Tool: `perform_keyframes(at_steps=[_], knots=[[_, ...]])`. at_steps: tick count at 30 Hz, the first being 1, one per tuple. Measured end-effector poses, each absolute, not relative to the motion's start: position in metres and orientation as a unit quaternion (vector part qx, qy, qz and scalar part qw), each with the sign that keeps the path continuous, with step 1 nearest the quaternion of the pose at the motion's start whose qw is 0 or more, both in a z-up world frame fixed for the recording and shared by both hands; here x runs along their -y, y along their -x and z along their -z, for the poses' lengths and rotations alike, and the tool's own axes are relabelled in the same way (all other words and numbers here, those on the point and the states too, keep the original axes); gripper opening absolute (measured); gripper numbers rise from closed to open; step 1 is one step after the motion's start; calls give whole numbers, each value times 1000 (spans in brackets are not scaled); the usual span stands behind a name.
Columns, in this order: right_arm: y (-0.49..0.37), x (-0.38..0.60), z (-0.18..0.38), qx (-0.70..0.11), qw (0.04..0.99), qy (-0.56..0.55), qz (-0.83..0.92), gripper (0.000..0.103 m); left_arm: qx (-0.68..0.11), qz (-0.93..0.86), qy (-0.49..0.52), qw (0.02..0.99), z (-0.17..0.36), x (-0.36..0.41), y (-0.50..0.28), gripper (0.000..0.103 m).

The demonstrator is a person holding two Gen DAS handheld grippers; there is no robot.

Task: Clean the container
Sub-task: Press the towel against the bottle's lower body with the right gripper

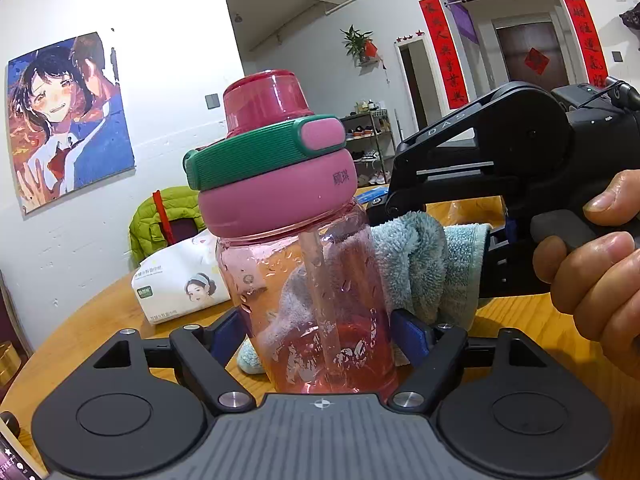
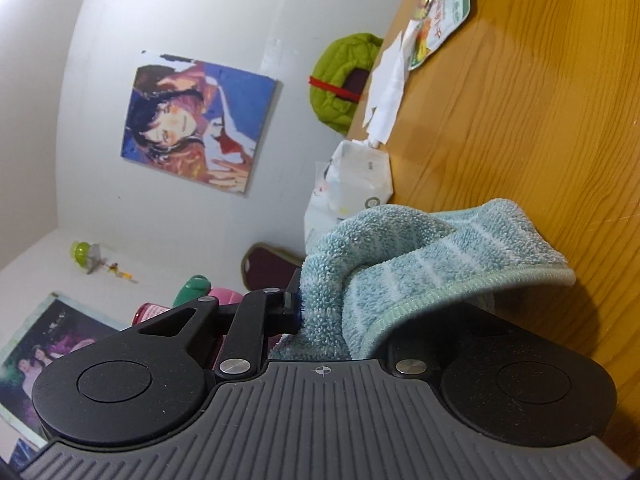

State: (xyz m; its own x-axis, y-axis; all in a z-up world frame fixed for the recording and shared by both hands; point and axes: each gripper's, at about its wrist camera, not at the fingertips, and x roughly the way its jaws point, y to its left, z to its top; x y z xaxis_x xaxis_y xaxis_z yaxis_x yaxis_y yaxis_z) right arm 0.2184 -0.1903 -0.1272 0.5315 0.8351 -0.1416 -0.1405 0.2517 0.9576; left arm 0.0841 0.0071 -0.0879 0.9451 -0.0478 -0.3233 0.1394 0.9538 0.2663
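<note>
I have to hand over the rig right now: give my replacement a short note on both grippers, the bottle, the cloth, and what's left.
Left gripper: shut on the pink bottle, holding it upright above the wooden table.
Right gripper: shut on the blue towel, pressed against the bottle's right side.
Lid is on.
Done: bottle and towel grasped, towel at the wall.
Left: wipe around the body, then set both down. Progress cannot be judged.
</note>
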Motion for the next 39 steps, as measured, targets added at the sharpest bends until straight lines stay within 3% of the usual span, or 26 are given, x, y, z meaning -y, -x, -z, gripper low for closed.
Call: perform_keyframes(at_steps=[39], knots=[[-221,183,122,-346,736,-476,-336,28,-158,47,-146,976,90,-9,-82,76]])
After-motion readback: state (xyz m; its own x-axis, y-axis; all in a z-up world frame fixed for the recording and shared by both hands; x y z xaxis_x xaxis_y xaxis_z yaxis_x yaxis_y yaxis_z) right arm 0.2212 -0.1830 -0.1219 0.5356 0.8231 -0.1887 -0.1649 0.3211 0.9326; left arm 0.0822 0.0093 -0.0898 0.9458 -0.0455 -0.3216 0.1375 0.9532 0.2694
